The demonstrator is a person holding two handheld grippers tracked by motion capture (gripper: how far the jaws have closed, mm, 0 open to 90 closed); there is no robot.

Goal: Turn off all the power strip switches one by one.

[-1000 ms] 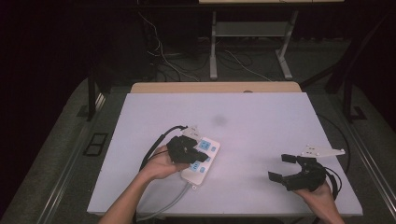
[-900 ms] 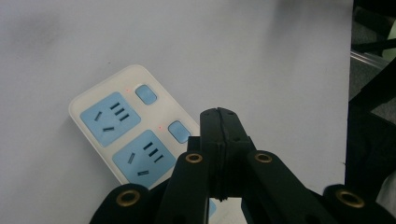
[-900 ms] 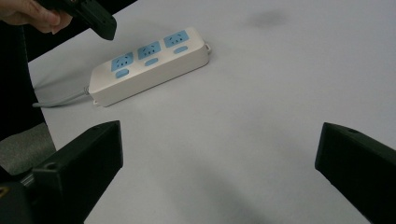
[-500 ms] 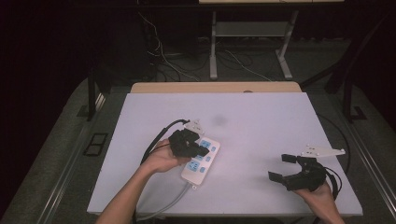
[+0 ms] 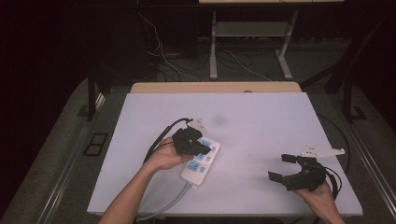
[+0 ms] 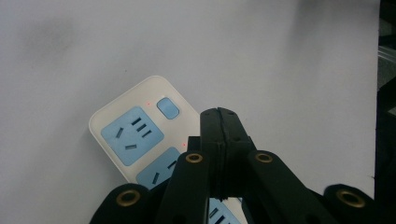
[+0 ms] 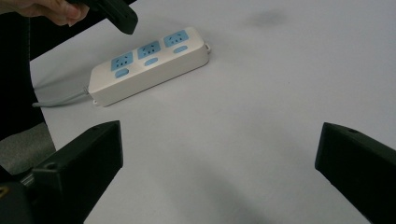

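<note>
Over the past second your left gripper (image 5: 201, 148) had crept forward along the power strip (image 5: 201, 161), from near its cord end toward the far sockets, while your right gripper (image 5: 286, 168) had barely shifted. Your left gripper's jaws were pressed flat together with nothing between them — the left gripper view showed the two black tips meeting in one seam, poised just above the strip's white body, near the small blue switch (image 6: 168, 107) and the outermost blue socket (image 6: 132, 135). Whether the tips touched the strip could not be told.

The power strip lay flat on the white table (image 5: 261, 112), left of centre, its grey cord (image 5: 163, 205) trailing off toward your edge. Three blue sockets, each with its own switch, showed in the right gripper view (image 7: 150, 63).

Your right gripper rested well apart from the strip, low at the table's right side, jaws spread wide and empty.

You seemed to be lining up a closed tip on a switch — the next move probably called for a short, straight press down, centred on the button.
</note>
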